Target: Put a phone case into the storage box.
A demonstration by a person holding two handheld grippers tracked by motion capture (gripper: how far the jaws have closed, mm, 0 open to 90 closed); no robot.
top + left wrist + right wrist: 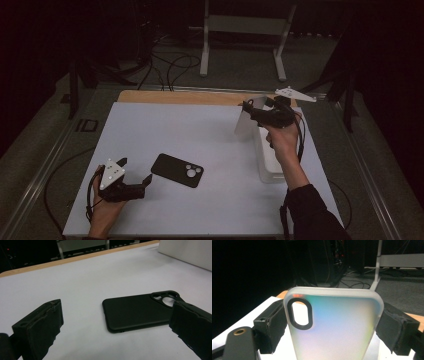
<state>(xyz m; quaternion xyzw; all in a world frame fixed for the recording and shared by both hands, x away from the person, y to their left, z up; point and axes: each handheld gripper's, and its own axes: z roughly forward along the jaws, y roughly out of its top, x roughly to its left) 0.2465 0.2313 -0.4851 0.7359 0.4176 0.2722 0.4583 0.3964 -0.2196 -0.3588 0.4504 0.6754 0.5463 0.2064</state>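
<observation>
A white sheet [200, 150] is covering the table, and a strip of light wood [175, 97] is peeking out along the far edge. The room around it is looking very dark. Grey floor is lying behind the table, with black cables [170, 67] curling over it and a white metal stand [245, 30] standing farther back.

The right gripper [252, 111] is holding a frosted phone case [332, 325] up in the air over the far right part of the table. Its two jaws are squeezing the case by its long sides. The case is see-through white with a soft rainbow shine, and it is showing a long rounded camera hole with a dark ring. Just below it a white box [270, 160] is sitting on the sheet.

A black phone case [177, 170] is lying flat near the front left, with round camera holes at one end. The left gripper [135, 175] is resting just beside it, with its jaws wide apart and nothing pinched between them.
</observation>
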